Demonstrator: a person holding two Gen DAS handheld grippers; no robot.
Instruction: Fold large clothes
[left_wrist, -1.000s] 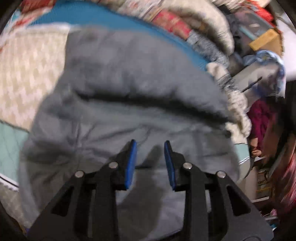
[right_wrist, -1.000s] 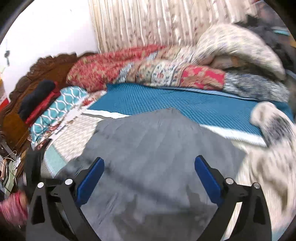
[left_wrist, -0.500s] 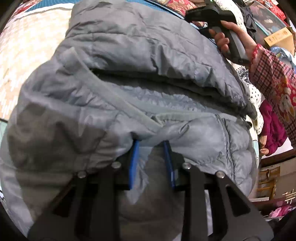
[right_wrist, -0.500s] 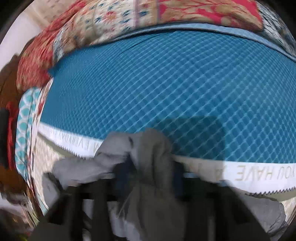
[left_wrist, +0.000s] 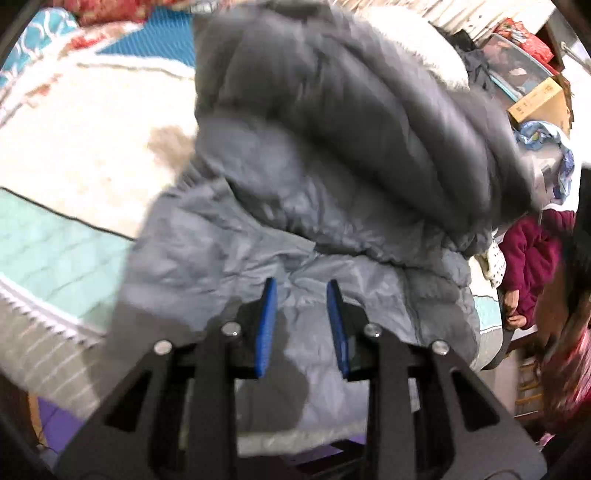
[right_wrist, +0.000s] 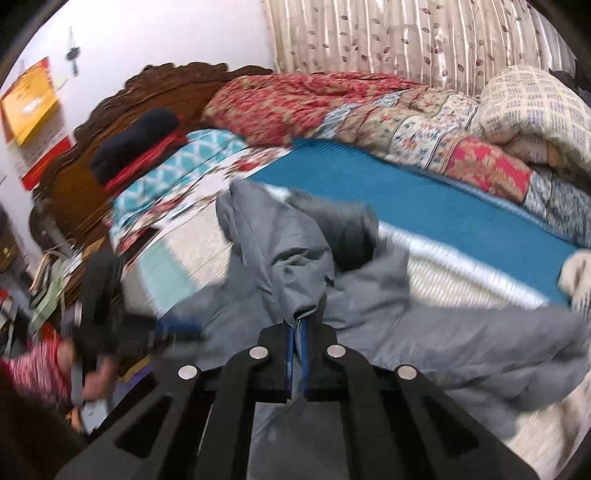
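Observation:
A grey puffer jacket (left_wrist: 332, 166) lies bunched on the bed, its darker upper part folded over the paler lower part. My left gripper (left_wrist: 302, 325) has its blue pads narrowly apart with a fold of the jacket's lower edge between them. It also shows in the right wrist view as the left gripper (right_wrist: 177, 326), held by a hand (right_wrist: 96, 376) at the jacket's left edge. My right gripper (right_wrist: 297, 332) is closing, its pads nearly together on a raised ridge of the jacket (right_wrist: 406, 332), which hangs lifted from them.
The bed carries a teal blanket (right_wrist: 424, 206) and a cream patterned cover (left_wrist: 92, 129). Piled quilts (right_wrist: 369, 107) line the far side below a curtain. A carved wooden headboard (right_wrist: 122, 99) stands left. A cardboard box (left_wrist: 539, 99) and a maroon garment (left_wrist: 532, 254) are right of the bed.
The right gripper went from wide open to pinched on a jacket fold, then drew back from the teal blanket with it. The jacket rose and doubled over; the left gripper lifted.

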